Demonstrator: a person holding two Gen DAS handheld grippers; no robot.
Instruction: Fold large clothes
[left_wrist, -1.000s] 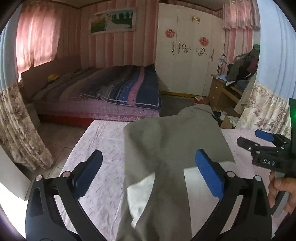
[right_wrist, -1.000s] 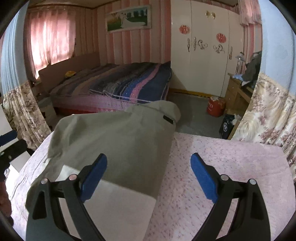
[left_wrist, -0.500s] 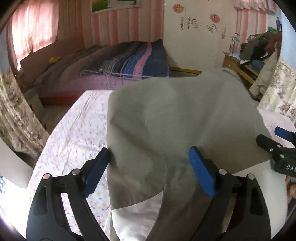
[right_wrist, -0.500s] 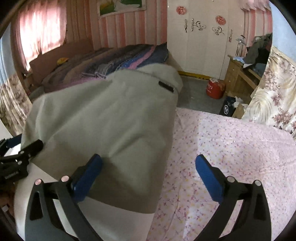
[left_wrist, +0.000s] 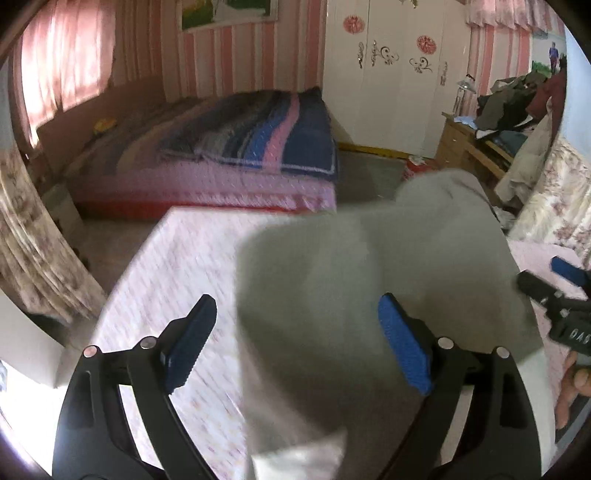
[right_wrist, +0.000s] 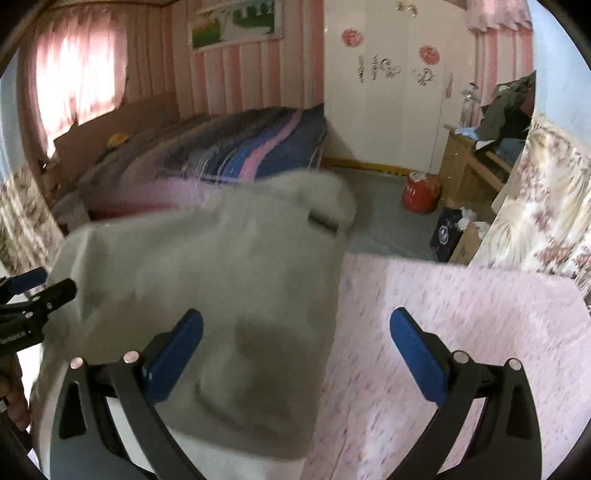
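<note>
A large grey-green garment (left_wrist: 369, 280) lies on the pink floral table cover (left_wrist: 177, 280), with a white part showing near the front edge (left_wrist: 295, 458). My left gripper (left_wrist: 295, 343) is open above the garment's left edge, holding nothing. My right gripper (right_wrist: 295, 350) is open over the garment's right edge (right_wrist: 240, 295), also empty. Each gripper shows at the side of the other's view: the right one in the left wrist view (left_wrist: 561, 295), the left one in the right wrist view (right_wrist: 29, 299). Both views are motion-blurred.
Beyond the table stands a bed with a striped blanket (left_wrist: 251, 136). A white wardrobe (left_wrist: 391, 74) is at the back, a wooden desk with piled clothes (left_wrist: 491, 122) at right, and a red container (right_wrist: 421, 194) on the floor.
Both grippers have pulled back and lifted from the garment; the view has swung from close over the cloth to further out. The garment lies folded over on the table.
</note>
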